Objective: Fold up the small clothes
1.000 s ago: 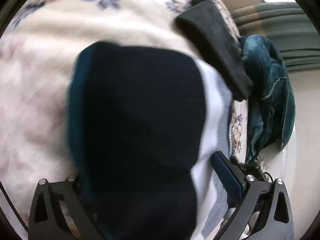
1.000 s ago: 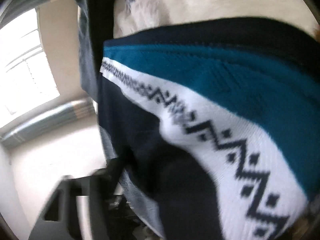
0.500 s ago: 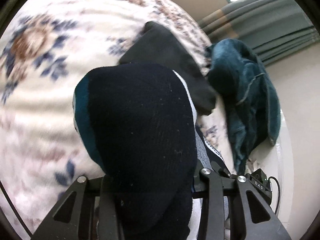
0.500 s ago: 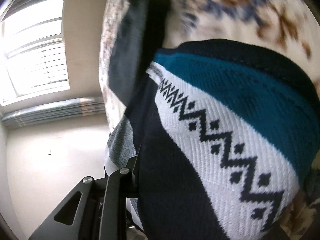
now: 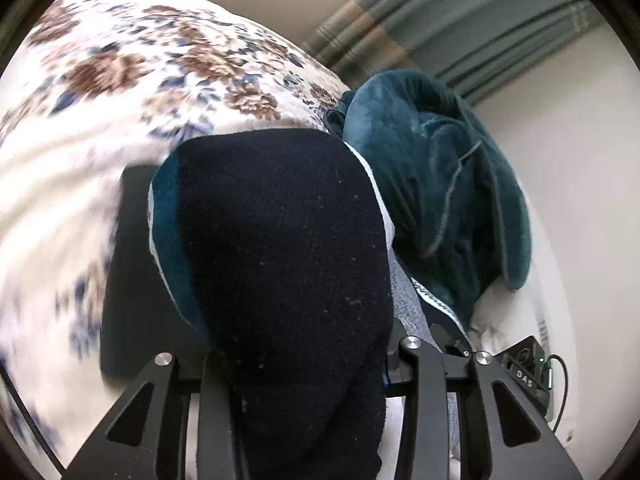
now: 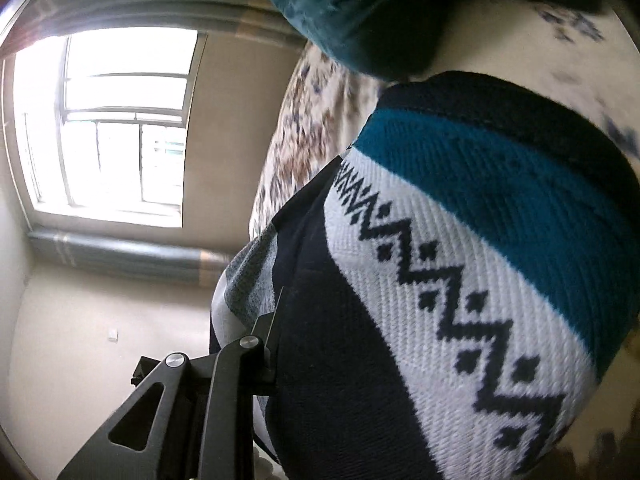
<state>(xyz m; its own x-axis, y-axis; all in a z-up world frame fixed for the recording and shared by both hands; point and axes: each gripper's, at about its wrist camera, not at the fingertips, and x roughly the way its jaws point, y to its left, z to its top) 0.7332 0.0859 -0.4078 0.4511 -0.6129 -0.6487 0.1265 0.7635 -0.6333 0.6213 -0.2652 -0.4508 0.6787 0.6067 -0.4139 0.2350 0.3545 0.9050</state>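
Note:
A navy sock with a teal band and a white zigzag band fills both views. In the left wrist view its navy toe end drapes over my left gripper, which is shut on it. In the right wrist view the patterned cuff covers my right gripper, which is shut on it; only the left finger shows. The sock hangs above a floral blanket. A dark grey sock lies flat on the blanket under the held sock.
A crumpled teal fleece garment lies on the blanket to the right; it also shows in the right wrist view. Grey striped curtains, a bright window and beige walls stand behind. A grey knit cloth hangs by the sock.
Both grippers have swung with the sock toward the teal garment. The dark grey sock, earlier beyond the held sock, now lies beneath it. The left gripper's fingers have closed in on the sock.

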